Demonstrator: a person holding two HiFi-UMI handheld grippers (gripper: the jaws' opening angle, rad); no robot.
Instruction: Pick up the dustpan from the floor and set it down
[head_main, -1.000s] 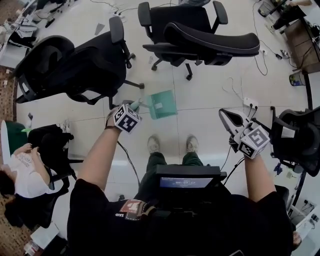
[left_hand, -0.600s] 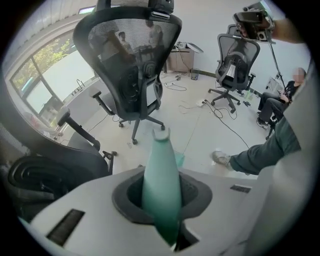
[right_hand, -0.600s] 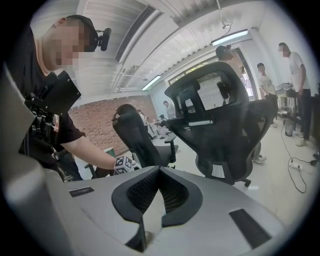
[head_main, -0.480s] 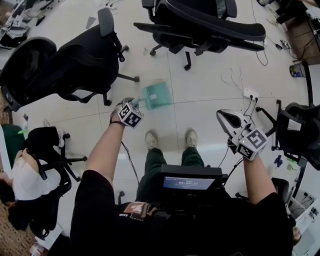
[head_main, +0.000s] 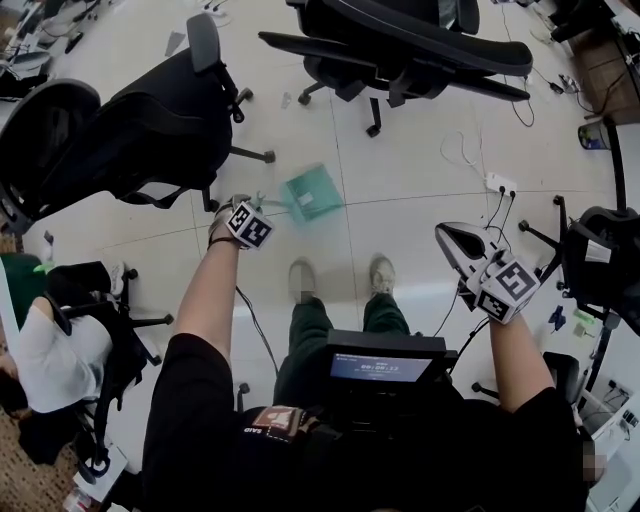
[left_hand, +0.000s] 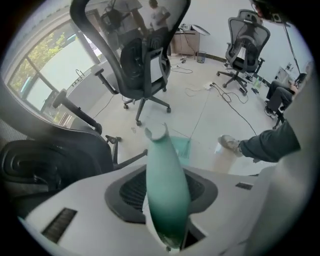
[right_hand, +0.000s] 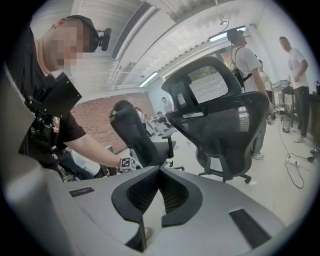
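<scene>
While the green dustpan (head_main: 312, 192) sits on the floor (head_main: 420, 215) ahead of the person's shoes, its handle (left_hand: 165, 190) stands between the left tongs (head_main: 262, 203). Their jaws have just been opening and are partly apart round it. Right tongs (head_main: 452, 243) closed tip to tip, empty, well off to the right.

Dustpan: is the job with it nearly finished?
Nearly, it seems. Done: the green dustpan looks to rest on the floor. In hand: its handle stands between the jaws of the left gripper, which have just been opening. Left: letting go fully and lifting that gripper clear. The right gripper is shut and empty.
</scene>
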